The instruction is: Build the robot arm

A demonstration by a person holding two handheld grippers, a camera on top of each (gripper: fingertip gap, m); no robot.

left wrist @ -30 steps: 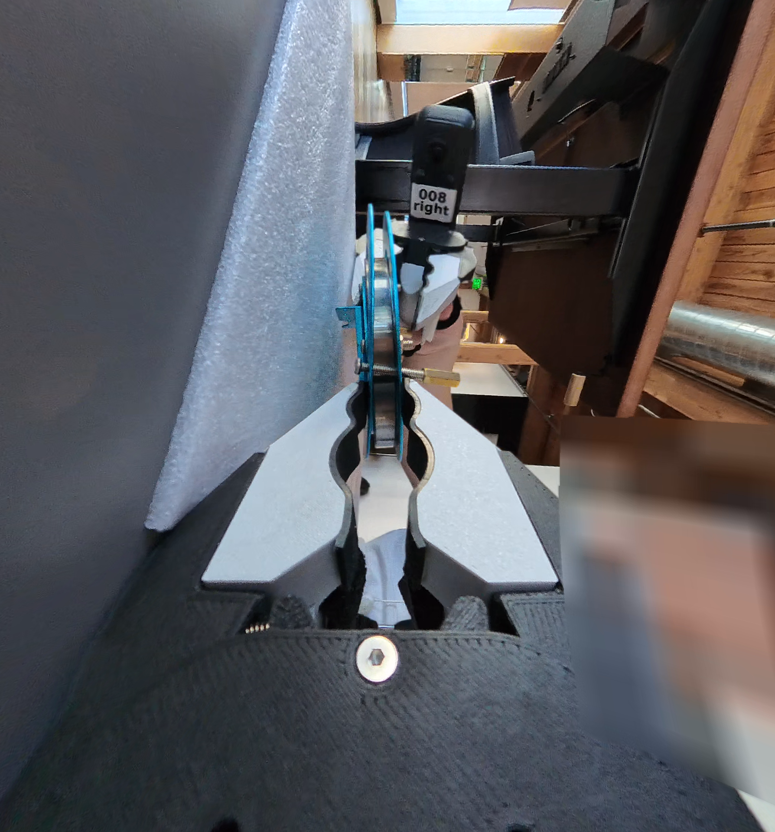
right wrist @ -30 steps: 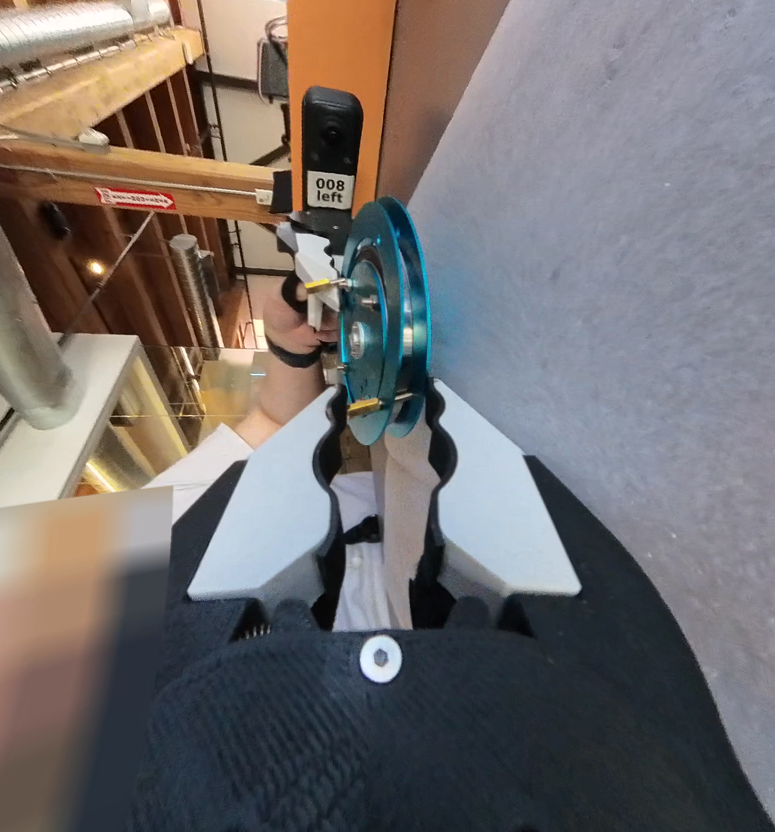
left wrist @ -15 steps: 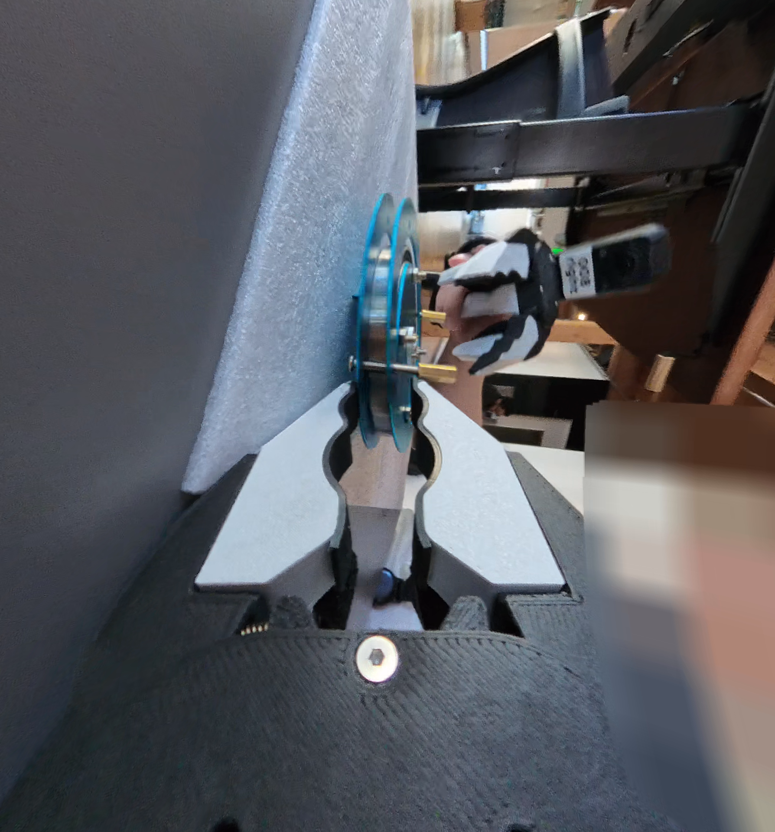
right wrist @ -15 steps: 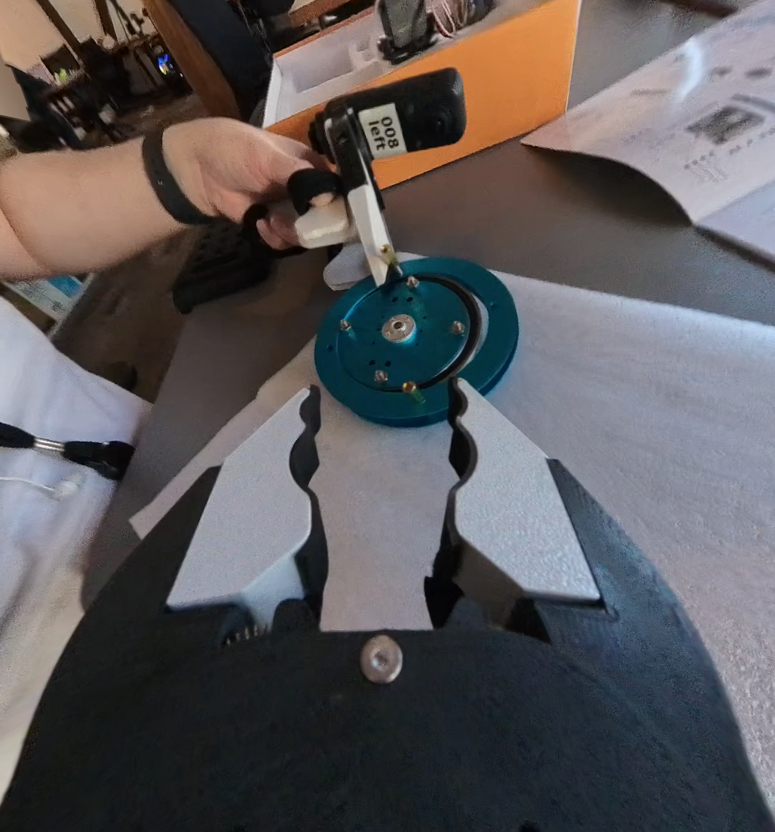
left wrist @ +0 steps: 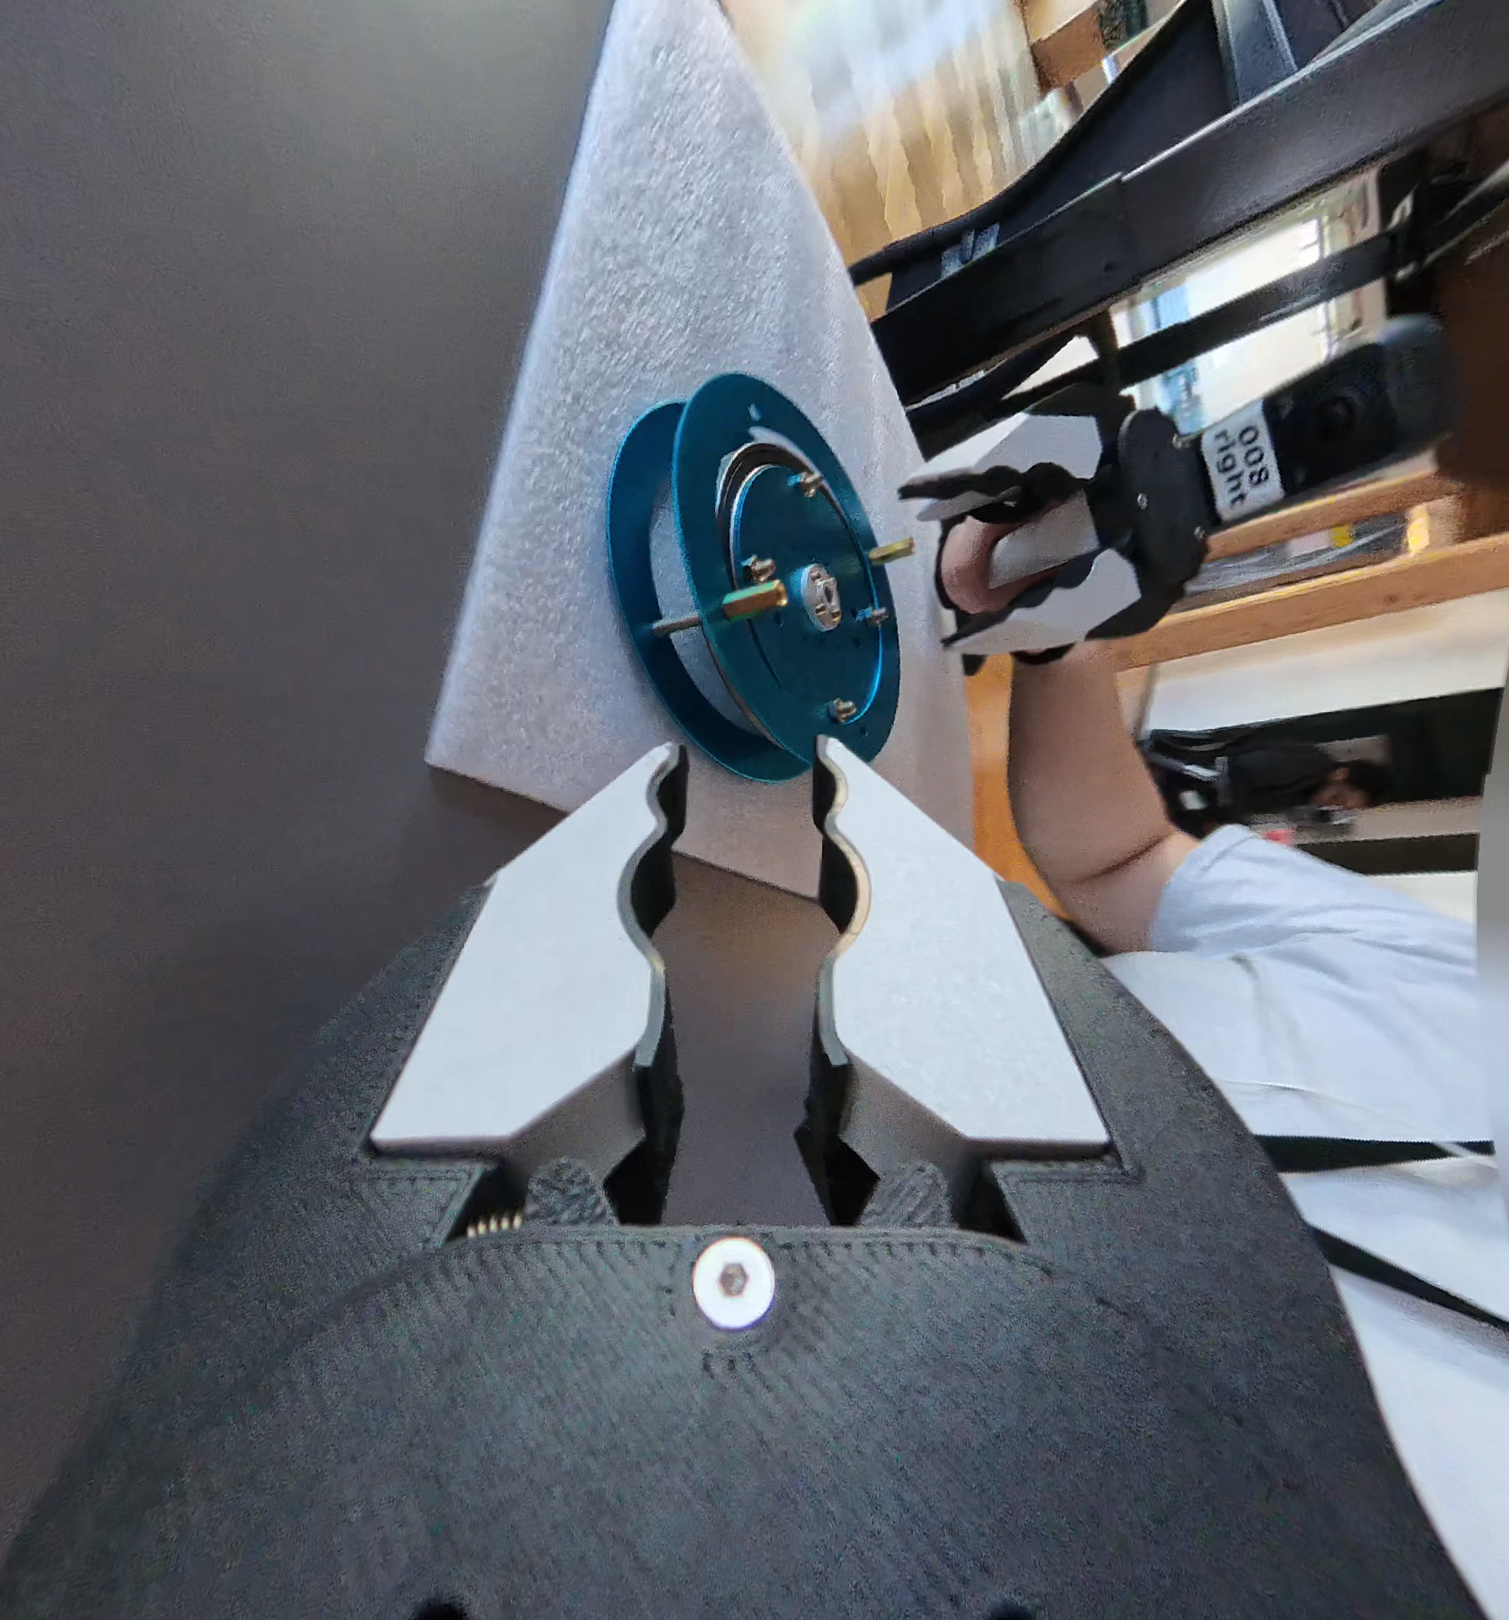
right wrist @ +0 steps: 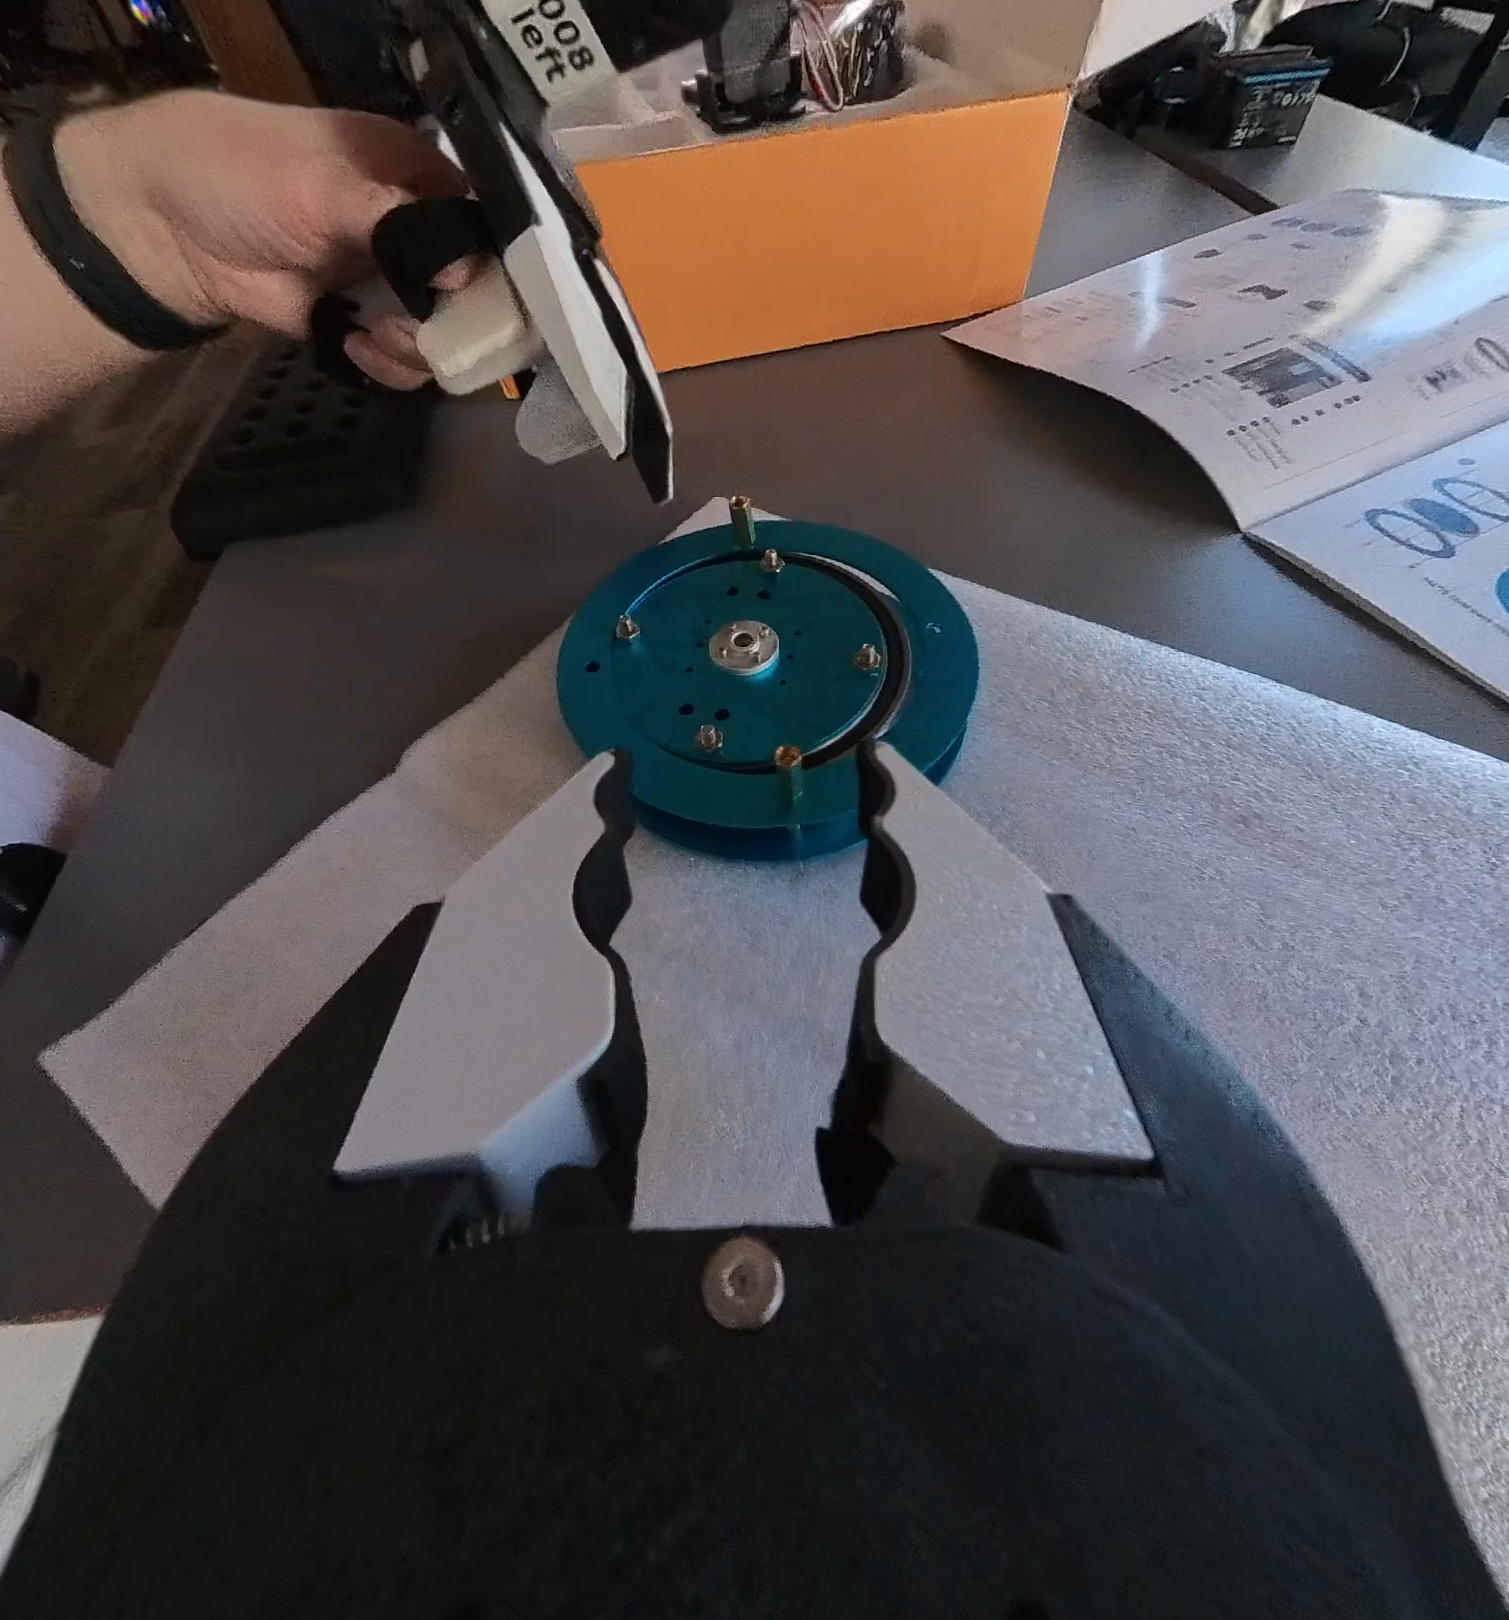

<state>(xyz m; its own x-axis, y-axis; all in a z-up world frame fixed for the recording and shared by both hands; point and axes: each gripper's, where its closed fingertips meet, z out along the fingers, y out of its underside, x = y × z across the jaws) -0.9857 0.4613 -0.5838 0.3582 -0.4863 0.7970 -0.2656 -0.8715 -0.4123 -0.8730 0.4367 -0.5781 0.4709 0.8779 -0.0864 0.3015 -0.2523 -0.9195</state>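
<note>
Here the blue metal wheel assembly (right wrist: 764, 692) lies flat on a white foam sheet (right wrist: 1172, 877) spread over a dark grey table (right wrist: 865, 456); everything else is placed from it. It is two blue discs stacked with a gap between, a silver hub (right wrist: 740, 647) at the centre of the top plate, and brass standoffs (right wrist: 740, 517) standing up from its face.

The right gripper (right wrist: 738, 763) has its jaws spread apart and holds nothing; its two fingertips sit at the wheel's near rim, one to each side, though whether they touch it cannot be told. The left gripper (left wrist: 747, 754) is likewise released and empty, its tips just short of the wheel's edge. In the right wrist view it hangs above the wheel's far side, close over one brass standoff.

Beyond the wheel stands an orange cardboard box (right wrist: 821, 228). To the wheel's right lies an open printed booklet (right wrist: 1347, 421). A black perforated tray (right wrist: 295, 456) sits off to its far left.
</note>
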